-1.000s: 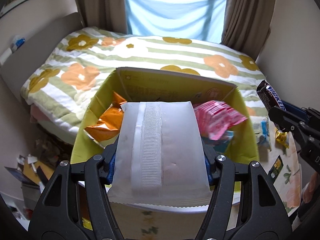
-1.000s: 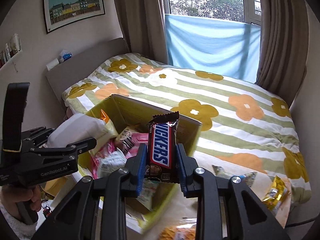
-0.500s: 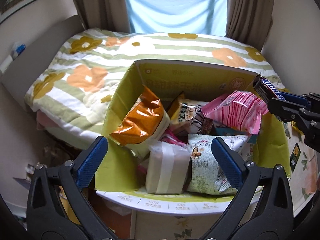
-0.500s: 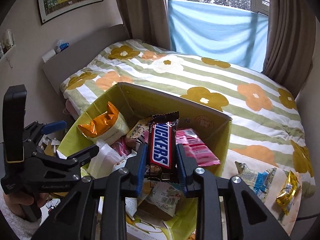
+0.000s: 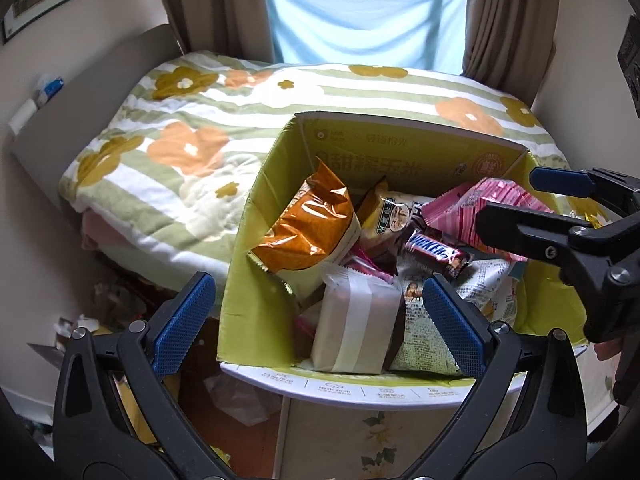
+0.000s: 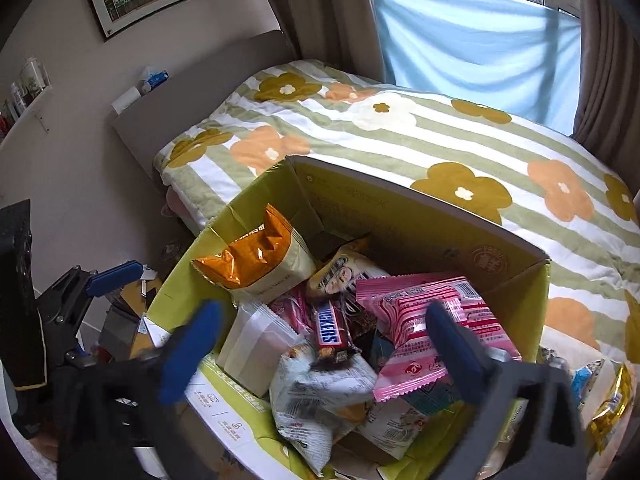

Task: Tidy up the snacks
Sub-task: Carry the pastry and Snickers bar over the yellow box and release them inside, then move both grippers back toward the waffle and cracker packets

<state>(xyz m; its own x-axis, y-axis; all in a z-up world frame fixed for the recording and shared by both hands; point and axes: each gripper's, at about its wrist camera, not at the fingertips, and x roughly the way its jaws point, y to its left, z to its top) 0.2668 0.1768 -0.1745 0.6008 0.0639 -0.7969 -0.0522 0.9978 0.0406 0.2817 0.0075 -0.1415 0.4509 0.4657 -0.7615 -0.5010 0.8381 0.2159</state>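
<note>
1. The Snickers bar (image 6: 330, 332) was down! A second earlier it stood pinched upright in the right tongs (image 6: 320, 344); now it lay in the yellow-green cardboard box (image 6: 420, 216) beside the pink packet (image 6: 416, 320).
2. The white sealed pouch (image 5: 352, 328), which the left tongs (image 5: 316, 320) had carried, sat at the box's near edge, below the orange bag (image 5: 308, 224).
3. Two more snacks looked tidied, but wrapped sweets (image 6: 608, 404) waited outside.
4. Right tongs: jaws just sprung wide, nothing between them.
5. Left tongs: wide, empty, above the pouch.
</note>
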